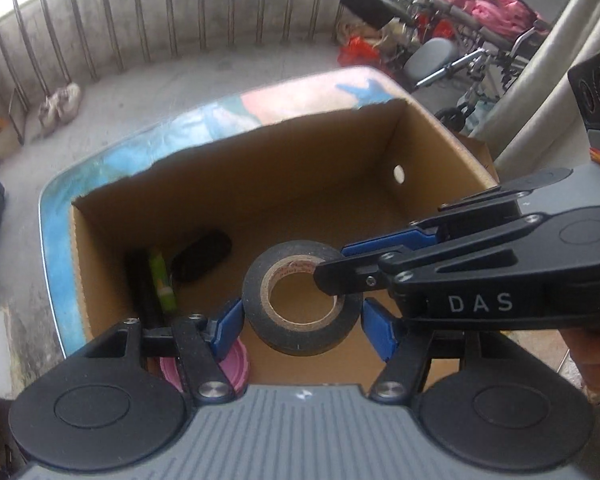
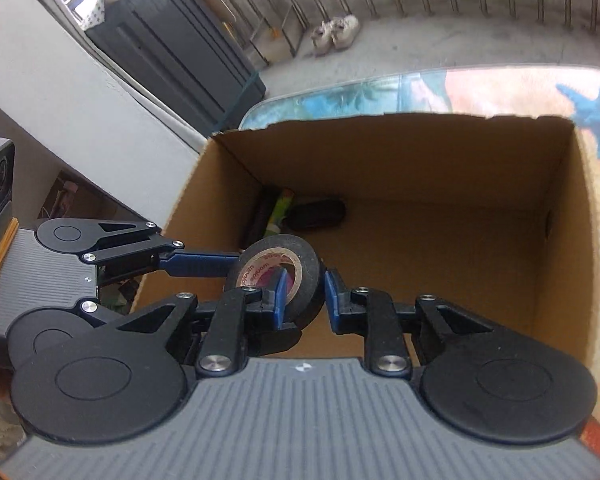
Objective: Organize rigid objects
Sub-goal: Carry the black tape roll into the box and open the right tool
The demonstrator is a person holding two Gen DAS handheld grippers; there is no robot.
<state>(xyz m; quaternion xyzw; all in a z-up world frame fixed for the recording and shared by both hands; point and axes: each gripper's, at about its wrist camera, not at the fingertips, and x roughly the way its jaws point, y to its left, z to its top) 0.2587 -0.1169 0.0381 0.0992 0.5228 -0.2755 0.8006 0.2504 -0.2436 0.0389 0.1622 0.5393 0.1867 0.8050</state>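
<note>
A black tape roll (image 1: 300,322) with a brown core hangs over the open cardboard box (image 1: 260,184). My left gripper (image 1: 304,320) has a blue pad against each outer side of the roll. My right gripper (image 1: 336,264) comes in from the right and is shut on the roll's wall, one finger through the hole. In the right wrist view the right gripper (image 2: 306,292) pinches the tape roll (image 2: 312,264), and a blue finger (image 2: 204,260) of the left gripper touches its left side. Both hold it above the box (image 2: 380,160).
Inside the box lie a black oval case (image 1: 202,256), a green item (image 1: 162,280), a dark stick (image 1: 142,280) and a pink lid (image 1: 236,368). The box stands on a colourful tabletop (image 1: 60,240). Beyond are a railing (image 1: 140,20), shoes (image 1: 60,106), a wheelchair (image 1: 480,20) and a dark cabinet (image 2: 172,48).
</note>
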